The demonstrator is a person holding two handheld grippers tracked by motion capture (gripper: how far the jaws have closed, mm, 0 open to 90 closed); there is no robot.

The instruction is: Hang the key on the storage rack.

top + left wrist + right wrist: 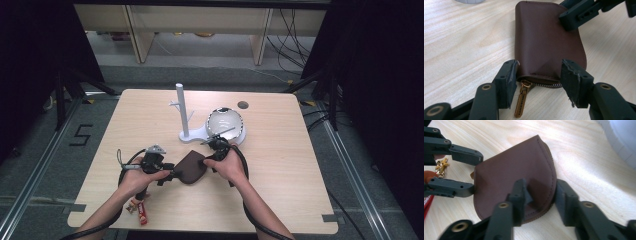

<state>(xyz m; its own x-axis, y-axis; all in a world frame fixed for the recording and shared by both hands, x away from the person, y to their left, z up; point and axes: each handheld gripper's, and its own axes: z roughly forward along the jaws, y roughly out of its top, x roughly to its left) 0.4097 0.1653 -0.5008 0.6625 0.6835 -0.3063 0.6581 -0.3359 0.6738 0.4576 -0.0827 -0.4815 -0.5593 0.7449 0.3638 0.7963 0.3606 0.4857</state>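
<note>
Between both grippers lies a brown zip pouch — right gripper pinches it, left gripper gapes.

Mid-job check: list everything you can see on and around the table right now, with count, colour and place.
Table: one, light wood, centre.
Pouch: one, brown leather, zippered, flat on the table near the front.
Zip pull: one, gold, at the pouch's end between the left tongs' jaws.
Stand: one, white post on a white base, mid-table.
Bowl: one, white, on the base right of the post.
Snack wrappers: red and gold, count unclear, front left edge.
Left tongs: black, jaws open astride the pouch's zip end.
Right tongs: black, pinching a fold at the pouch's opposite edge.
</note>
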